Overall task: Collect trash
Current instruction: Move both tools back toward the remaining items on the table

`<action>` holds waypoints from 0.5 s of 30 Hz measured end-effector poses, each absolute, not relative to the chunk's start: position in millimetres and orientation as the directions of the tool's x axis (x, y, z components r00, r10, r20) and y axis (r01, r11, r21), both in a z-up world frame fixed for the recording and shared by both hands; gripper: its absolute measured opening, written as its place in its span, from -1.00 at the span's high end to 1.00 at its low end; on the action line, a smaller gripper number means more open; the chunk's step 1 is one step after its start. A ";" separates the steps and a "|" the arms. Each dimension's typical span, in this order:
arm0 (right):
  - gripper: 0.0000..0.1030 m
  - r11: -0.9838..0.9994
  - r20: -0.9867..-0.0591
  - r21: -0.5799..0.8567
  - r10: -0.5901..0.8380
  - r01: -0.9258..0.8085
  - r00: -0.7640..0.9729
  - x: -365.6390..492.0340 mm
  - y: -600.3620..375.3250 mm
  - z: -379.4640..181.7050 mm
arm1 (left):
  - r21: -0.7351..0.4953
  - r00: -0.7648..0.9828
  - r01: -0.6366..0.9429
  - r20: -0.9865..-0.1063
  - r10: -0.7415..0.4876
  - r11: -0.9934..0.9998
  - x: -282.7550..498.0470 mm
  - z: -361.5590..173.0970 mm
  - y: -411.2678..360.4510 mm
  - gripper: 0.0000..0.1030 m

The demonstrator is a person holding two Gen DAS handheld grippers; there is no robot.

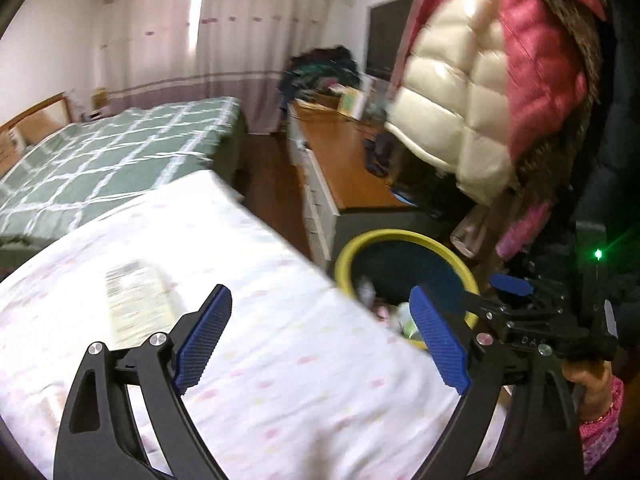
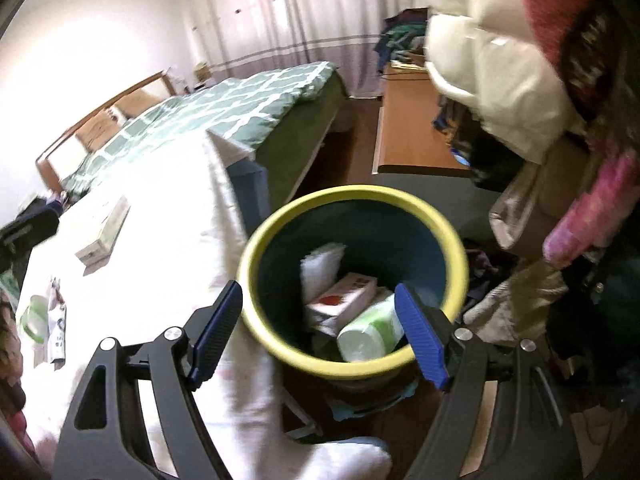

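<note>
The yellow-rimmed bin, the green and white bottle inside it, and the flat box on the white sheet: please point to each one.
yellow-rimmed bin (image 2: 352,366): right wrist view, near part of its yellow rim.
green and white bottle (image 2: 370,332): right wrist view, middle of its body.
flat box (image 2: 105,236): right wrist view, its top face.

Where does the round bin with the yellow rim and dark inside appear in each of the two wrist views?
Left wrist: the round yellow-rimmed bin is right of centre, low, beside the white sheet's edge, partly behind the gripper finger.
Right wrist: it sits at centre, seen from above, with trash inside.
Shared landmark: the green checked bedspread, upper left in both.
</note>
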State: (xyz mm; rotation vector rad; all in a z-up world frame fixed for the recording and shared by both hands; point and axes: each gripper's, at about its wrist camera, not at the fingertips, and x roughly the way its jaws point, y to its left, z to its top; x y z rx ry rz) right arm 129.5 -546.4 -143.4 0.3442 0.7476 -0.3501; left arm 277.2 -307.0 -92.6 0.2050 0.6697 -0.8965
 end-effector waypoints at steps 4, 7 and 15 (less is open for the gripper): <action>-0.44 0.921 -0.716 0.159 -0.140 0.356 0.684 151.2 -508.7 -140.6 | -0.111 0.558 0.677 -0.567 -0.605 0.728 298.3 -81.8 -232.3 -0.80; -0.44 0.949 -0.721 0.152 -0.085 0.277 0.688 167.7 -473.2 -138.9 | -0.108 0.648 0.582 -0.538 -0.540 0.806 312.8 -78.5 -179.4 -0.83; -0.44 0.986 -0.727 0.164 0.114 0.010 0.677 212.9 -361.7 -131.9 | -0.184 0.814 0.274 -0.479 -0.329 0.944 352.0 -93.4 -48.5 -0.85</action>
